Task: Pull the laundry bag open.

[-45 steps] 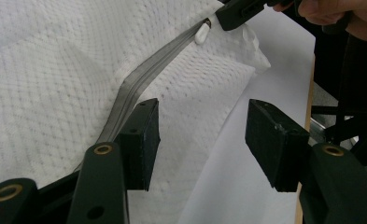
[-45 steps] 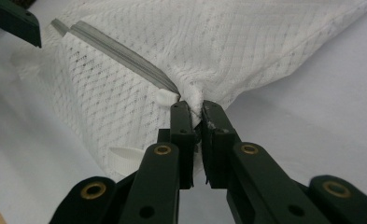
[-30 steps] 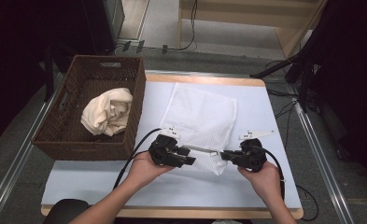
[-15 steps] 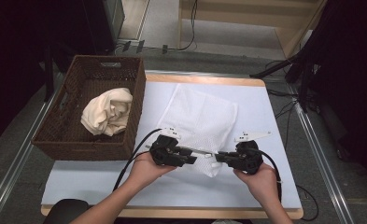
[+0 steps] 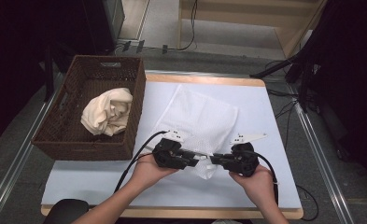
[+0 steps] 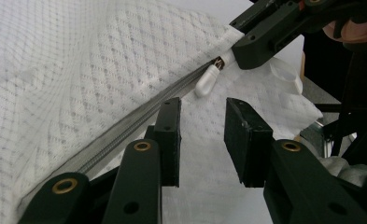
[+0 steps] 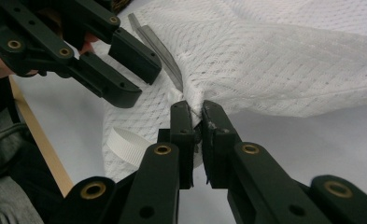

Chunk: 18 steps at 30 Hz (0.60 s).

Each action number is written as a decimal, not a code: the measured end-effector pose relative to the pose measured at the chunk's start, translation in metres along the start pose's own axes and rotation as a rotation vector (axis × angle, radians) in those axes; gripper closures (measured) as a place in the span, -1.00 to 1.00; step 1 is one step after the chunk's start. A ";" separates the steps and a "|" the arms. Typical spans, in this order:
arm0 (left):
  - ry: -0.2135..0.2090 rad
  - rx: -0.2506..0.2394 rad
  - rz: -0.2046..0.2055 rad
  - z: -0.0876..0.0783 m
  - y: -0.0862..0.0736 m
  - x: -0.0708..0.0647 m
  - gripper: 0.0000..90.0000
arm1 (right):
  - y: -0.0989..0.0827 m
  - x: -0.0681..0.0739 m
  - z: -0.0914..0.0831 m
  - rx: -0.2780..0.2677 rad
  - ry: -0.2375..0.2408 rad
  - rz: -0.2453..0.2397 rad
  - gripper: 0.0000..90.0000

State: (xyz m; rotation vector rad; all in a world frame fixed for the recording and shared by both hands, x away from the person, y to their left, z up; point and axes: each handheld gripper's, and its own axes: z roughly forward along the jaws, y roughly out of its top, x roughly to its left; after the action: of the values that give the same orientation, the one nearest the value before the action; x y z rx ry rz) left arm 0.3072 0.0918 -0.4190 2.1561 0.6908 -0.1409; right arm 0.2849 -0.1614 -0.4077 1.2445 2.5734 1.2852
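Observation:
A white mesh bag (image 5: pixel 201 116) lies flat mid-table, its grey zipper (image 6: pixel 125 123) running along the near edge. My right gripper (image 5: pixel 215 160) (image 7: pixel 197 122) is shut on the bag's edge at the zipper's end, beside the white zipper pull (image 6: pixel 206 82). My left gripper (image 5: pixel 197 158) (image 6: pixel 202 133) faces it from the left. Its jaws have just been closing but stand open, with bare mesh below the gap and the zipper just left of them. In the right gripper view the left gripper (image 7: pixel 125 65) hovers at the upper left over the zipper (image 7: pixel 162 51).
A brown wicker basket (image 5: pixel 55 135) at the table's left holds a crumpled cream cloth (image 5: pixel 107 112). A white ribbon loop (image 7: pixel 125 145) hangs from the bag's corner. The wooden table edge (image 5: pixel 181 212) runs close to the hands. Cables lie on the floor behind.
The right gripper has shifted slightly left toward the left gripper, drawing the bag's near corner with it. The left hand has stayed in place.

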 end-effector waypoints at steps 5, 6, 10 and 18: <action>-0.002 0.010 0.008 0.003 0.000 -0.001 0.51 | 0.001 0.004 0.002 0.004 0.009 -0.007 0.89; 0.000 0.015 0.011 0.003 0.000 -0.001 0.51 | 0.001 0.005 0.003 0.004 0.008 -0.010 0.89; -0.003 0.021 0.014 0.005 -0.001 -0.002 0.53 | 0.001 0.007 0.003 0.006 0.013 -0.014 0.89; -0.004 0.034 0.023 0.008 -0.001 -0.002 0.61 | 0.002 0.013 0.008 0.011 0.032 -0.032 0.89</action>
State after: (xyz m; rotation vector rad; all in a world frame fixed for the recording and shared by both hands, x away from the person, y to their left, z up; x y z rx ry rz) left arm 0.3057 0.0852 -0.4239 2.1944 0.6656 -0.1460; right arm 0.2795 -0.1468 -0.4071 1.1895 2.6145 1.2969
